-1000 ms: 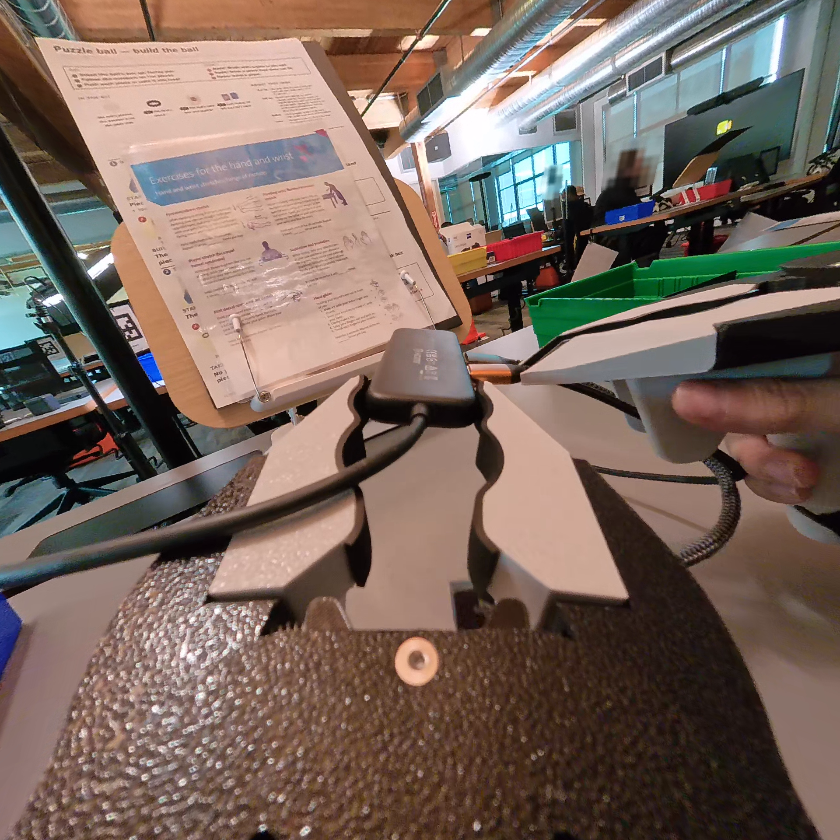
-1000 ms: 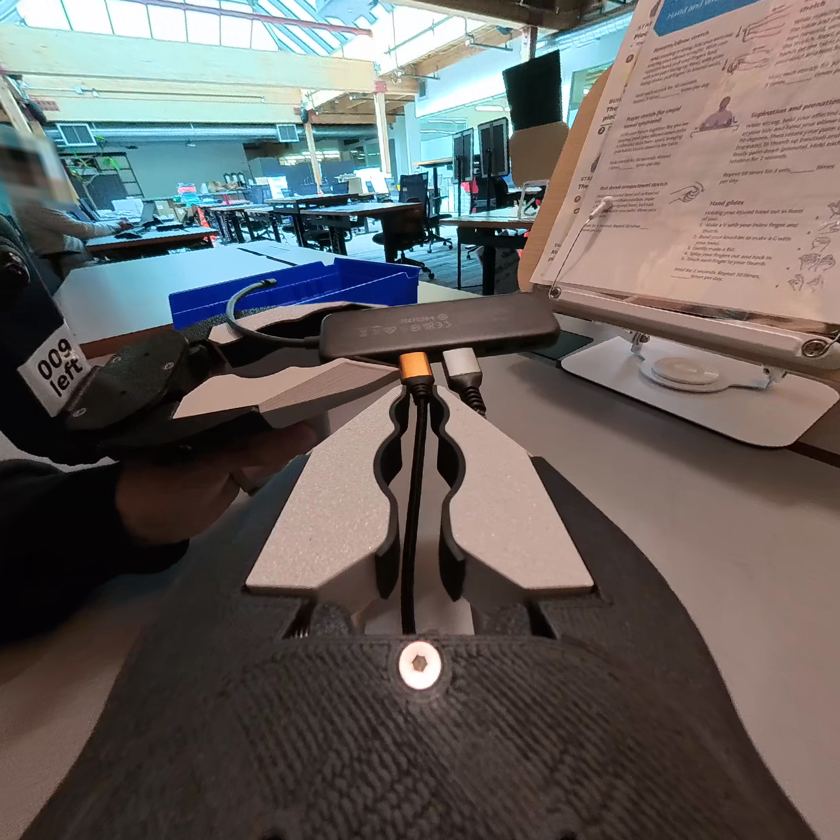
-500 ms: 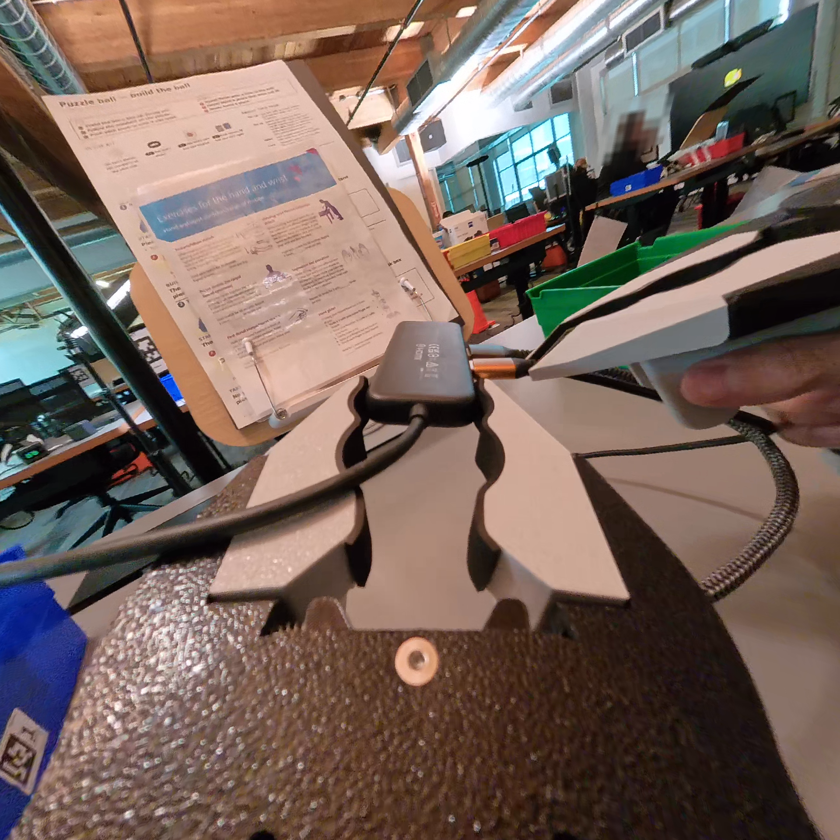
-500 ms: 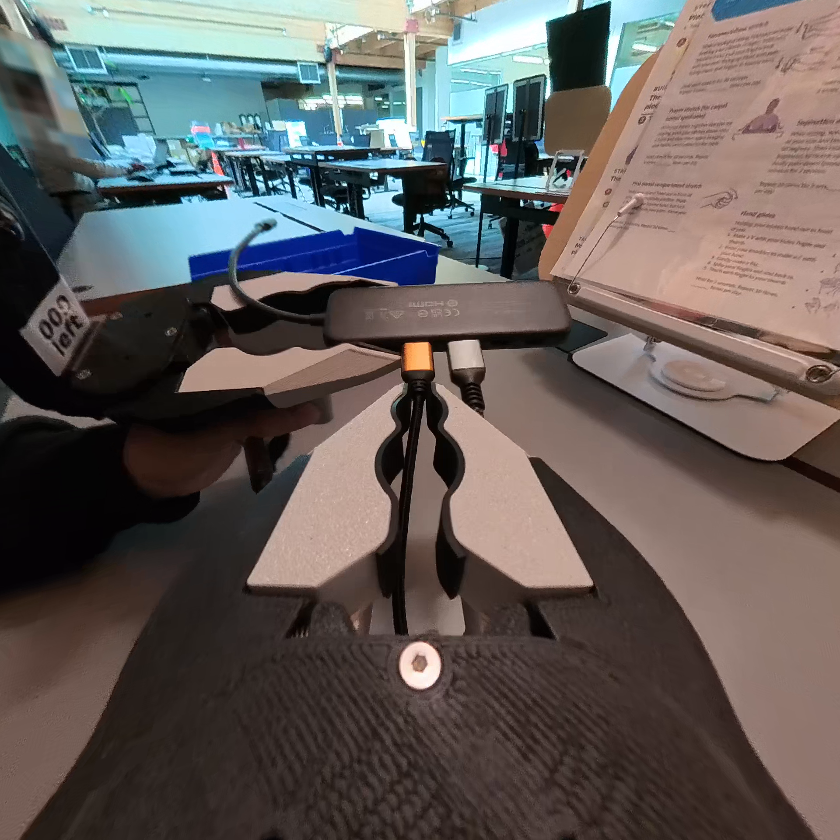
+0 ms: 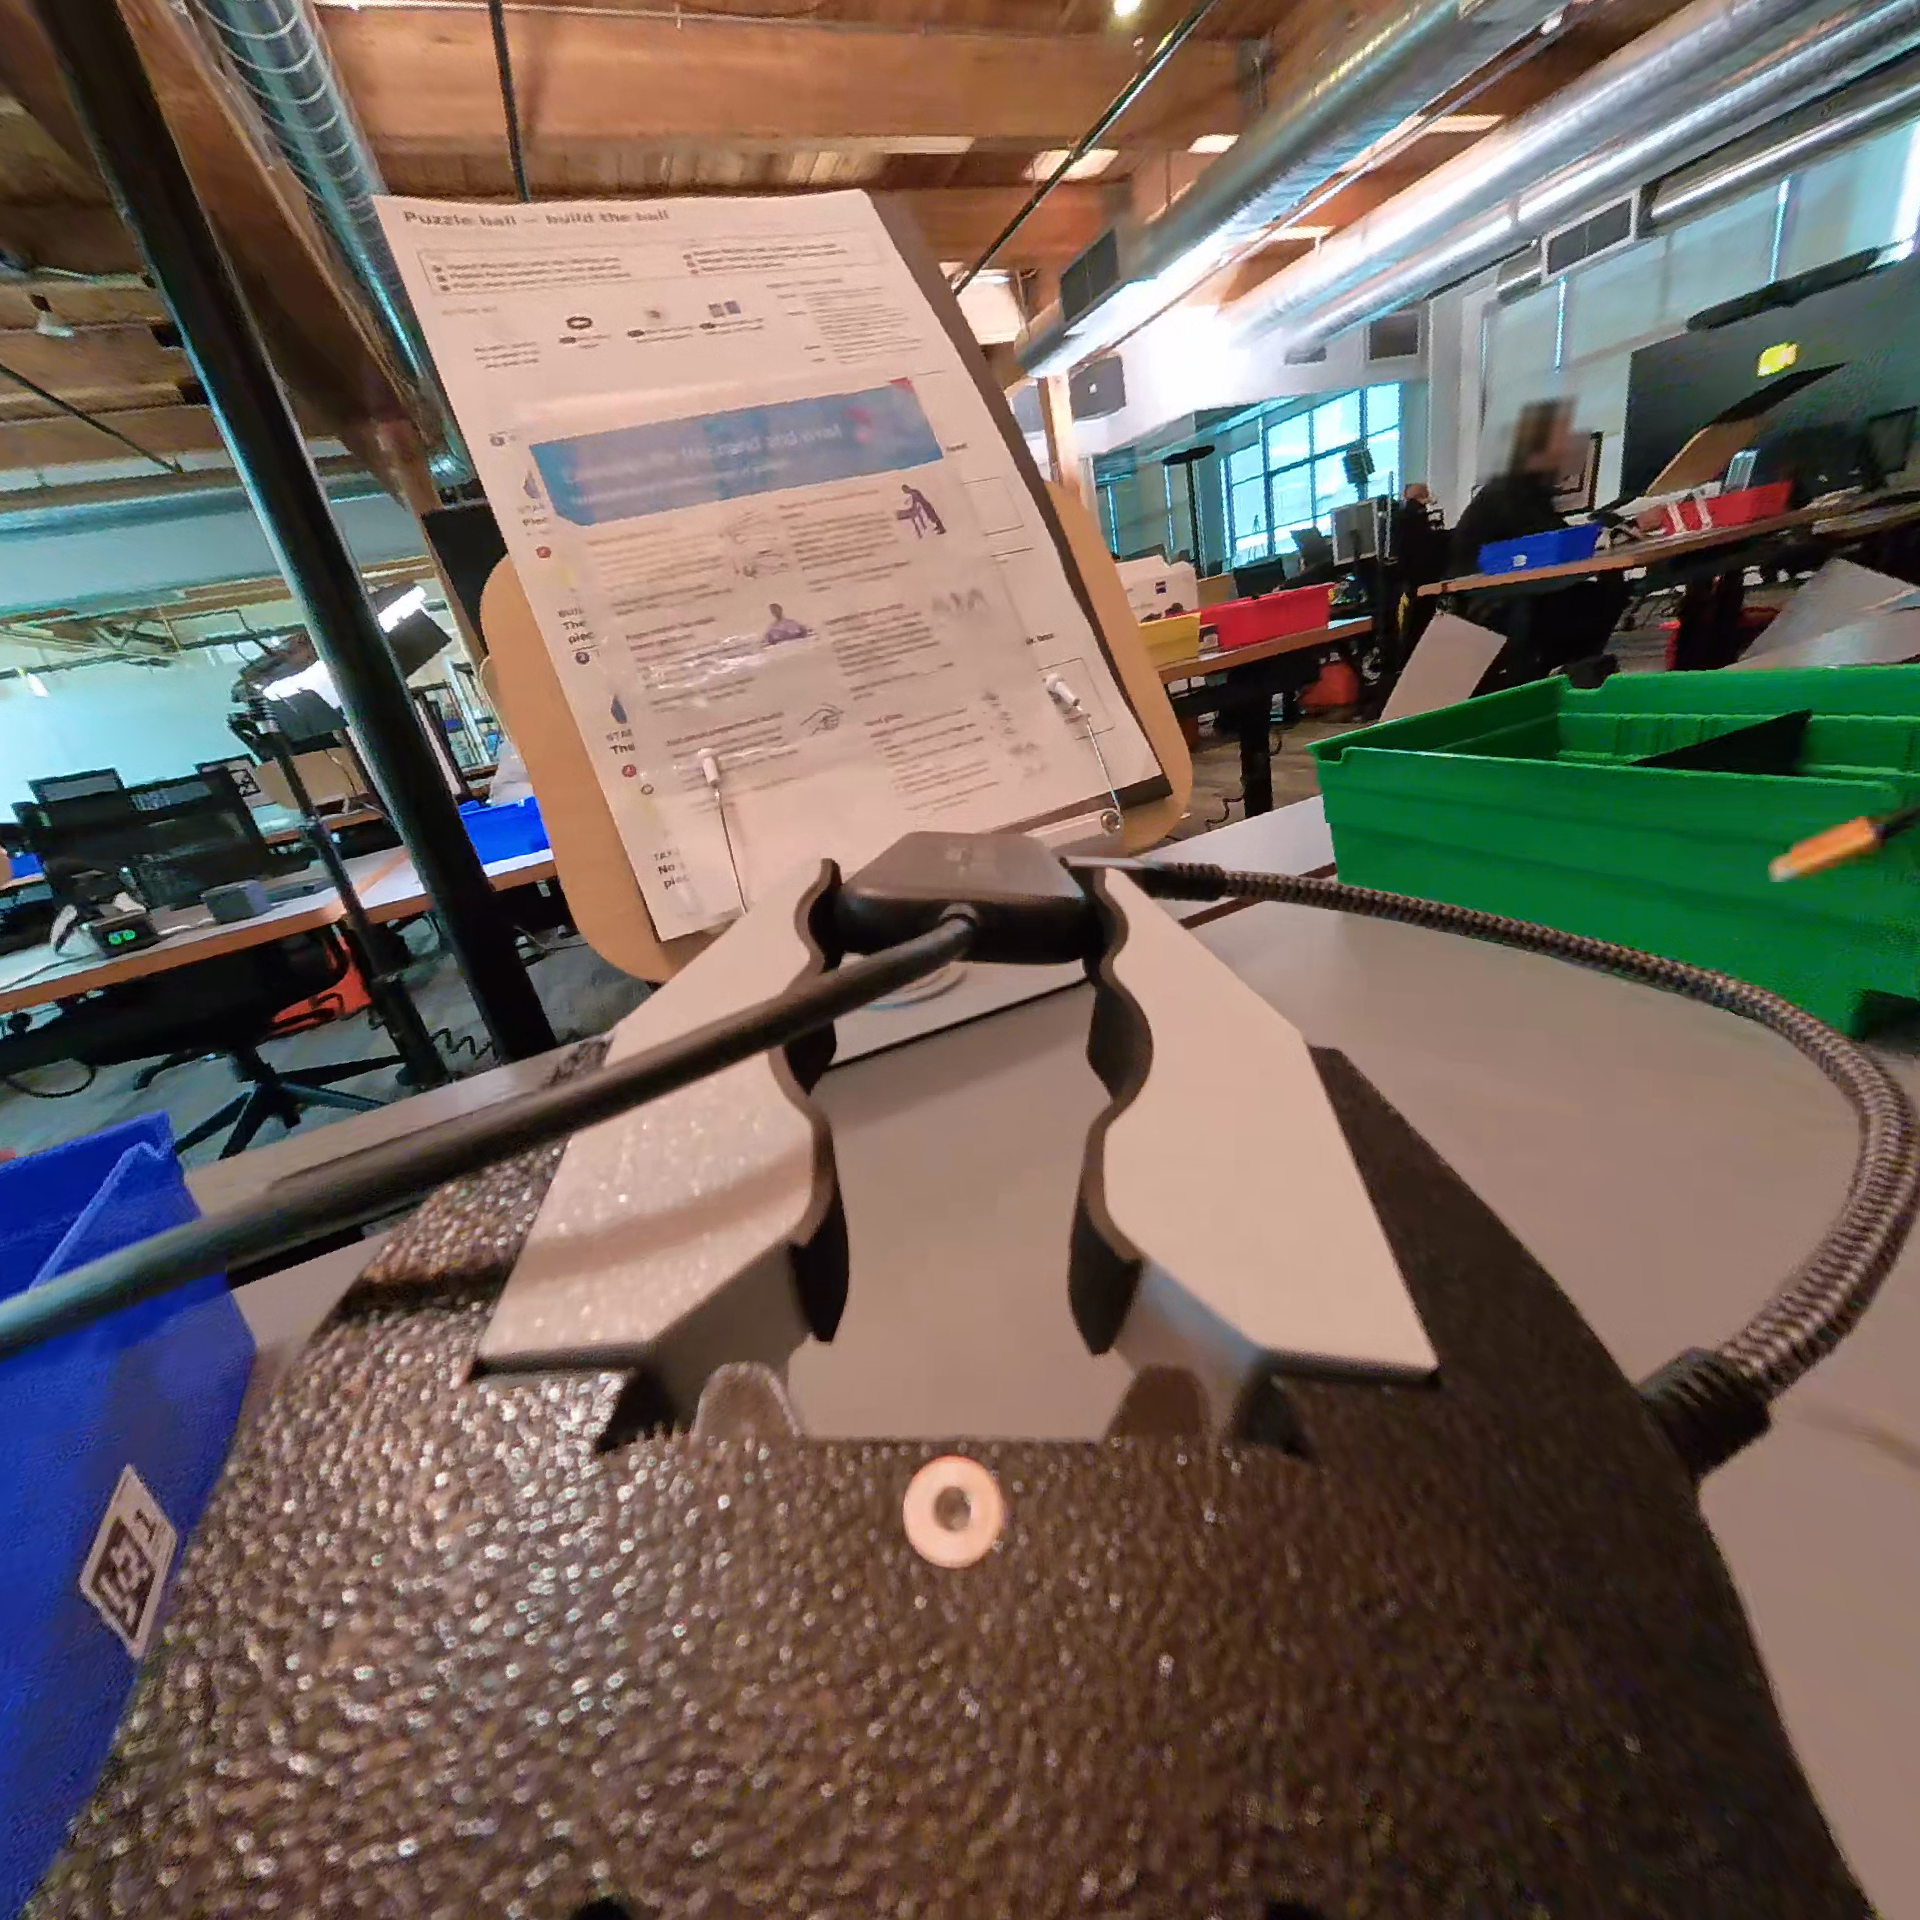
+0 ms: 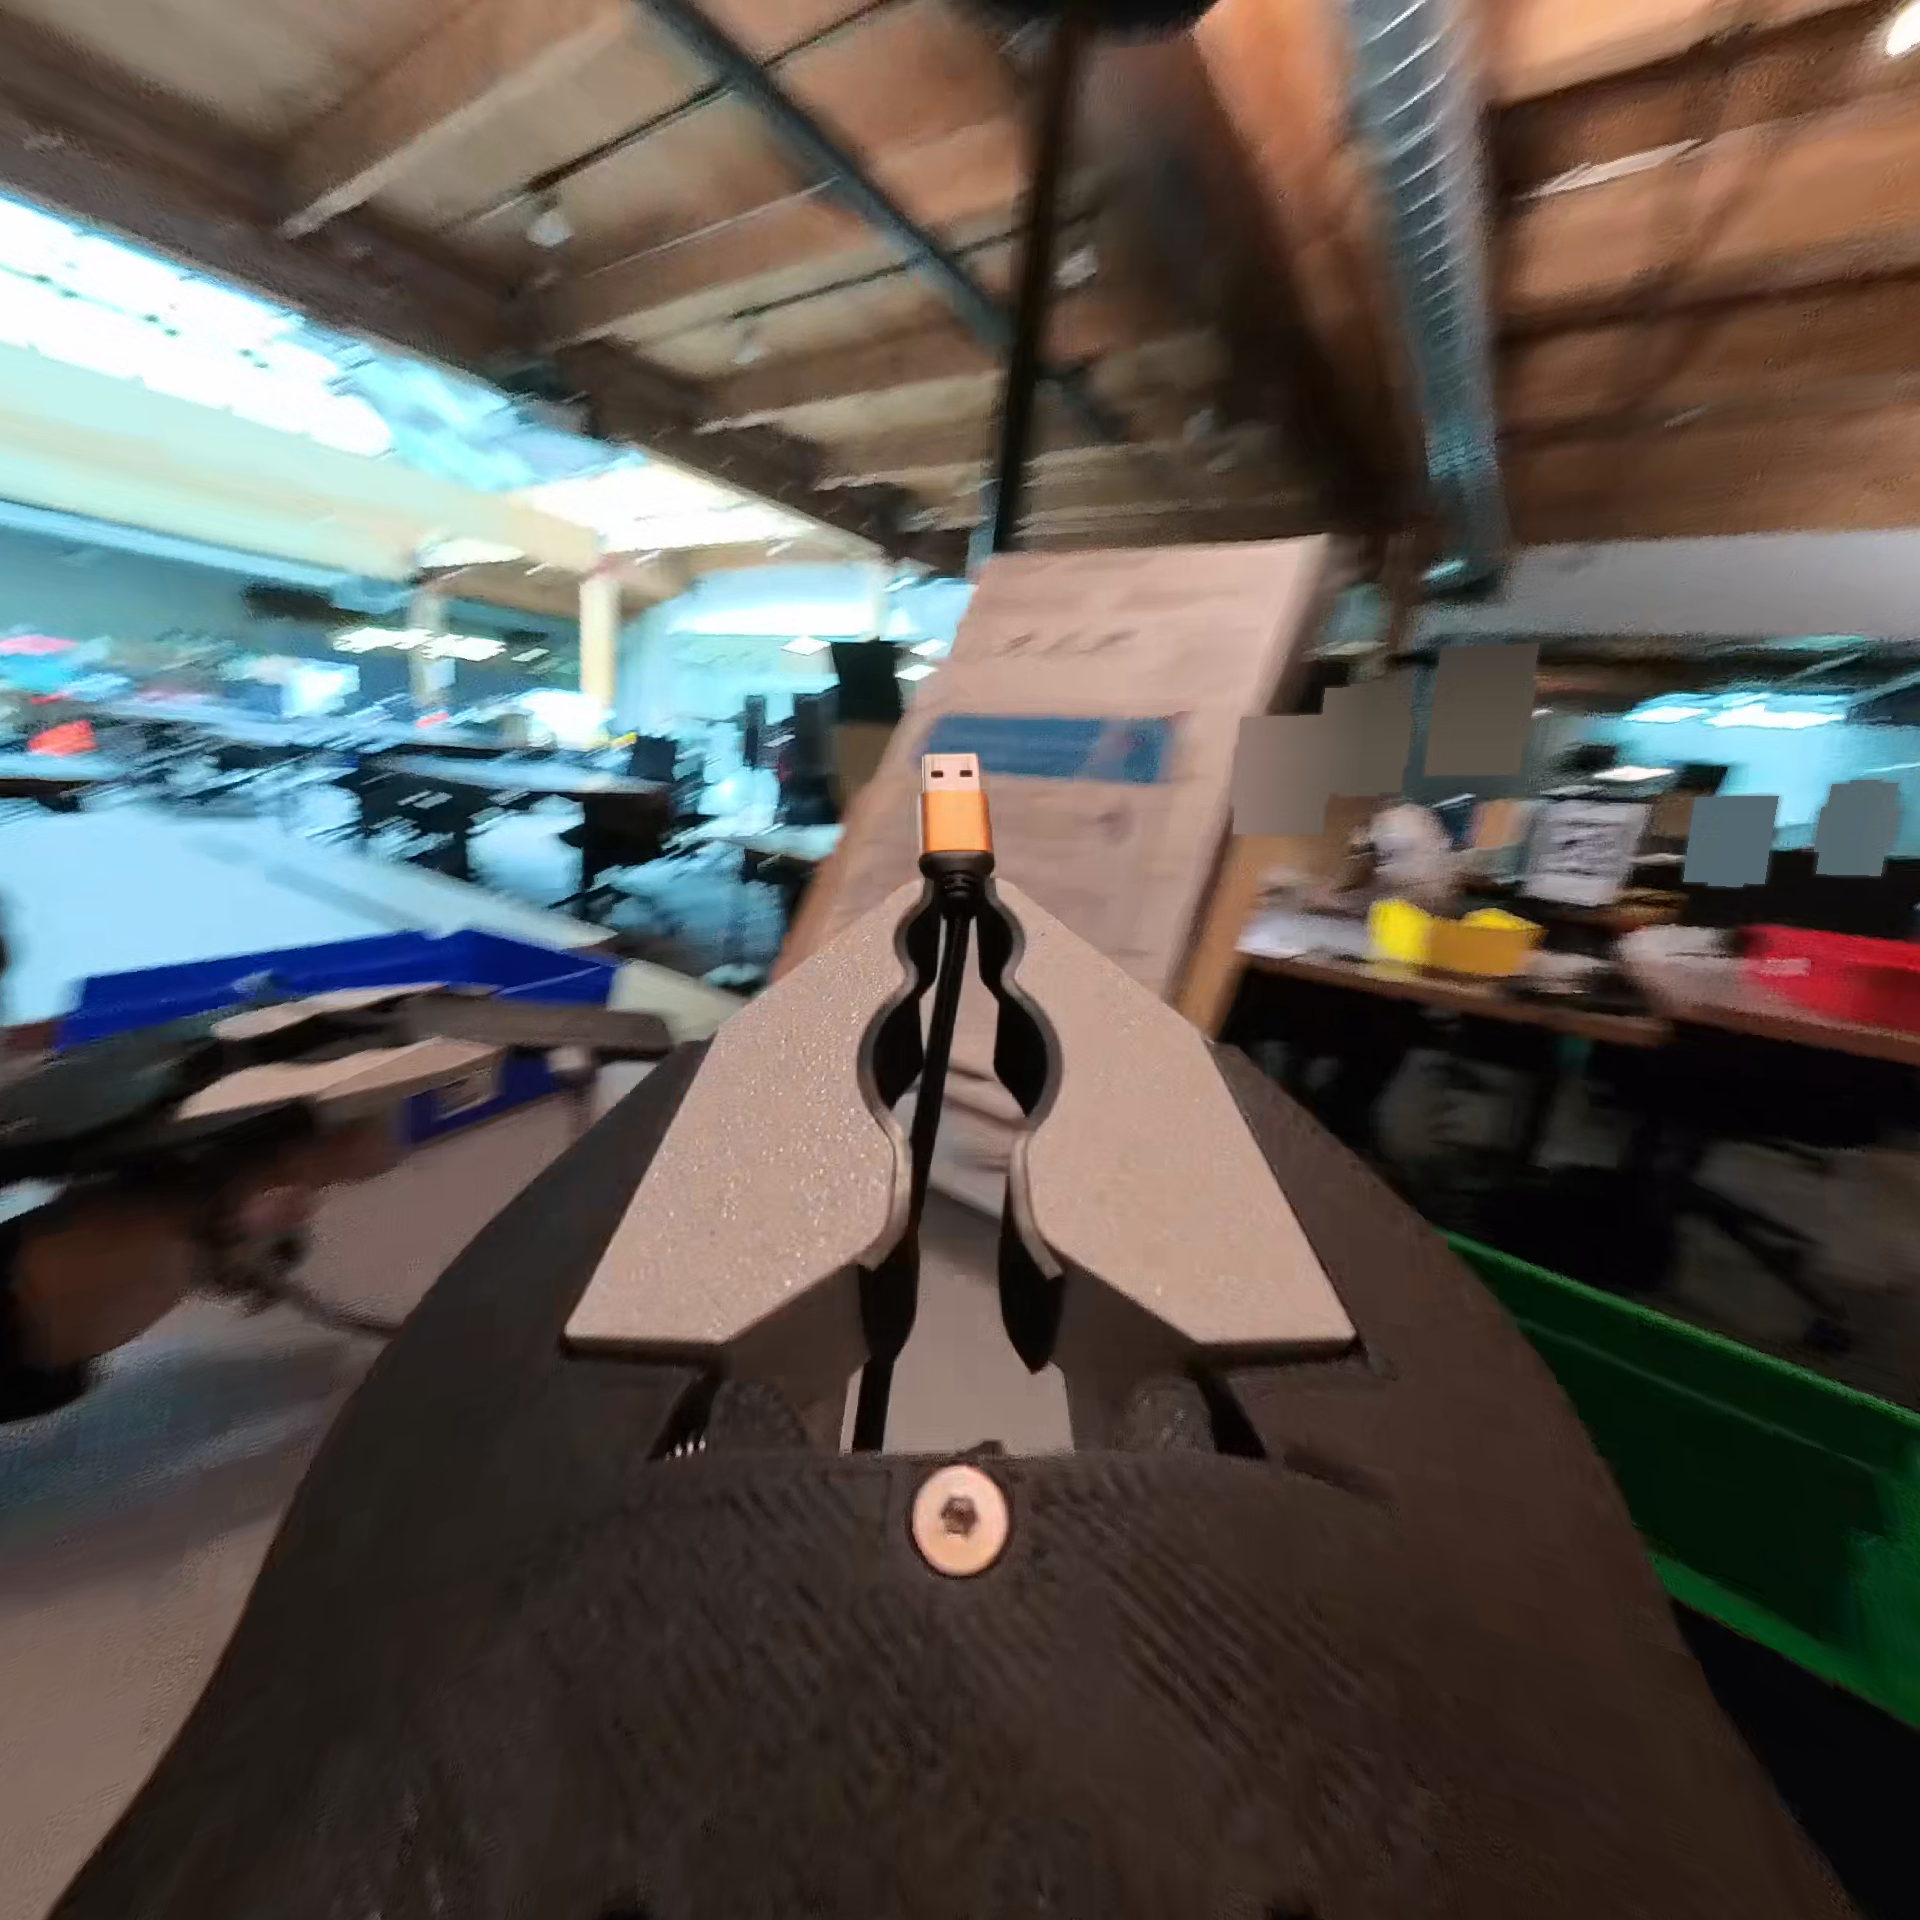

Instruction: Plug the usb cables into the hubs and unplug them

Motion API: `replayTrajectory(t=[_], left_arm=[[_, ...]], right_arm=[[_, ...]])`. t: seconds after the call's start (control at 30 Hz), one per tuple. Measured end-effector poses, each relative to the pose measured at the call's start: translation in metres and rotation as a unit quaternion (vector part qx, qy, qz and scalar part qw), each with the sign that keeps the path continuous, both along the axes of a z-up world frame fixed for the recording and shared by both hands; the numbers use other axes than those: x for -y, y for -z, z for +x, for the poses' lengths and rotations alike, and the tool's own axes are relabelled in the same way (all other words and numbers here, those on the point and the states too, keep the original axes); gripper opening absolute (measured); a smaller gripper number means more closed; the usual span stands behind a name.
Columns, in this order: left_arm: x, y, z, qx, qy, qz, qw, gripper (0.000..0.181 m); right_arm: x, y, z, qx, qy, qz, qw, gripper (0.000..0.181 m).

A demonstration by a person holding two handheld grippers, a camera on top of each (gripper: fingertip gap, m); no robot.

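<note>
The left gripper (image 5: pixel 961 914) is clenched on the near end of the black USB hub (image 5: pixel 961 883), whose own black lead (image 5: pixel 520 1122) trails off toward 8 o'clock. A braided cable (image 5: pixel 1766 1060) is plugged into the hub's side at 3 o'clock and loops round along the grey table (image 5: pixel 1507 1091) toward 4 o'clock. Beyond the hub, at 12 o'clock, a document stand (image 5: pixel 790 582) holds printed sheets; a green bin (image 5: pixel 1621 831) sits at 2 o'clock and a blue bin (image 5: pixel 94 1403) at 8 o'clock.

The right gripper (image 6: pixel 951 914) grasps the black cable just behind its orange USB plug (image 6: pixel 954 821), which stands free in the air, clear of the hub; in the left wrist view that plug (image 5: pixel 1829 847) shows small at 3 o'clock, well apart from the hub.

Risks: the grip is on the thin cable, not the plug shell, so the plug could swivel or slip if it is pushed back into a port. The braided cable could drag on the hub and twist it in the left jaws.

The left gripper is held roughly level, low over the table. The right is tilted upward toward the ceiling beams, and its view is blurred.
</note>
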State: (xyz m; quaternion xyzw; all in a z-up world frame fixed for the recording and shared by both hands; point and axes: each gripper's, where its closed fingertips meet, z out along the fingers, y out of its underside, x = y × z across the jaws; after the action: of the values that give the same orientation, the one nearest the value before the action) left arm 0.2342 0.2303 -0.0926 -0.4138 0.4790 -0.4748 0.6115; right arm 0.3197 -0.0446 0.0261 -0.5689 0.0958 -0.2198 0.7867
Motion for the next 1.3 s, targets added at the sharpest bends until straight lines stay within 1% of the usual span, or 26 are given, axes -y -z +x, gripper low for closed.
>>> replayTrajectory(t=[0.07,0.17,0.2,0.23,0.27,0.3,0.33,0.37,0.4,0.43,0.5,0.53,0.6,0.63,0.7,0.73,0.8,0.87,0.93,1.0,1.03,1.1,1.13,1.2,1.23,1.3], left_arm=[[0.000,0.002,0.001,-0.005,0.006,-0.006,1.000,0.044],[0.002,0.004,0.002,-0.009,0.015,-0.013,1.000,0.044],[0.002,0.004,0.003,-0.010,0.015,-0.011,1.000,0.044],[0.002,0.005,0.003,-0.012,0.015,-0.008,1.000,0.044],[0.001,0.006,0.003,-0.014,0.015,-0.008,1.000,0.044],[0.000,0.007,0.004,-0.016,0.014,-0.011,1.000,0.044],[0.000,0.008,0.004,-0.018,0.015,-0.014,1.000,0.044],[-0.001,0.009,0.005,-0.020,0.016,-0.018,0.999,0.044],[-0.001,0.010,0.006,-0.021,0.018,-0.022,0.999,0.044],[-0.001,0.012,0.006,-0.022,0.020,-0.026,0.999,0.045],[-0.001,0.015,0.007,-0.028,0.023,-0.027,0.999,0.045],[0.000,0.016,0.008,-0.030,0.025,-0.028,0.999,0.045],[0.001,0.019,0.010,-0.035,0.030,-0.030,0.998,0.045],[0.002,0.020,0.010,-0.038,0.032,-0.029,0.998,0.045],[0.004,0.022,0.011,-0.041,0.033,-0.025,0.998,0.045],[0.004,0.023,0.011,-0.044,0.034,-0.022,0.998,0.045],[0.003,0.026,0.012,-0.050,0.033,-0.024,0.998,0.045],[0.002,0.026,0.013,-0.052,0.035,-0.032,0.998,0.045],[0.002,0.026,0.013,-0.051,0.039,-0.042,0.997,0.045],[0.002,0.026,0.013,-0.051,0.040,-0.046,0.997,0.045],[0.001,0.026,0.013,-0.050,0.039,-0.044,0.997,0.045],[0.001,0.027,0.013,-0.052,0.040,-0.044,0.997,0.045],[0.002,0.027,0.013,-0.053,0.041,-0.046,0.997,0.045],[0.001,0.029,0.013,-0.055,0.042,-0.048,0.996,0.045],[0.001,0.029,0.013,-0.056,0.042,-0.048,0.996,0.045],[0.000,0.028,0.013,-0.053,0.042,-0.049,0.996,0.045]], right_arm=[[0.040,-0.003,0.020,0.006,0.052,0.036,0.998,0.006],[0.080,-0.003,0.039,0.012,0.092,0.083,0.992,0.005],[0.096,-0.006,0.044,0.014,0.121,0.113,0.986,0.005],[0.112,-0.019,0.038,0.028,0.132,0.158,0.978,0.005],[0.121,-0.034,0.025,0.043,0.116,0.190,0.974,0.005],[0.124,-0.044,0.013,0.055,0.096,0.197,0.974,0.005],[0.123,-0.048,0.008,0.064,0.091,0.186,0.976,0.005],[0.124,-0.048,0.010,0.075,0.108,0.169,0.977,0.005],[0.123,-0.044,0.016,0.087,0.129,0.151,0.976,0.005],[0.122,-0.041,0.023,0.094,0.135,0.146,0.976,0.005],[0.113,-0.034,0.036,0.083,0.112,0.139,0.980,0.005],[0.102,-0.025,0.048,0.078,0.108,0.108,0.985,0.005],[0.078,0.006,0.080,0.046,0.117,0.024,0.992,0.005],[0.065,0.018,0.086,0.046,0.098,0.006,0.994,0.006],[0.049,0.037,0.094,0.037,0.086,-0.001,0.996,0.005],[0.043,0.043,0.093,0.035,0.073,0.004,0.997,0.005],[0.040,0.051,0.092,0.011,0.044,0.032,0.998,0.005],[0.046,0.071,0.111,-0.042,0.068,0.010,0.997,0.006],[0.055,0.090,0.124,-0.062,0.116,-0.021,0.991,0.005],[0.050,0.104,0.123,-0.078,0.110,-0.054,0.989,0.005],[0.044,0.102,0.118,-0.063,0.100,-0.053,0.992,0.005],[0.031,0.080,0.095,-0.032,0.023,-0.005,0.999,0.005],[0.034,0.069,0.095,-0.036,0.022,0.022,0.999,0.005],[0.042,0.050,0.095,-0.019,0.031,0.053,0.998,0.005],[0.045,0.044,0.094,-0.012,0.025,0.064,0.998,0.005],[0.056,0.030,0.089,0.000,0.003,0.120,0.993,0.005]])
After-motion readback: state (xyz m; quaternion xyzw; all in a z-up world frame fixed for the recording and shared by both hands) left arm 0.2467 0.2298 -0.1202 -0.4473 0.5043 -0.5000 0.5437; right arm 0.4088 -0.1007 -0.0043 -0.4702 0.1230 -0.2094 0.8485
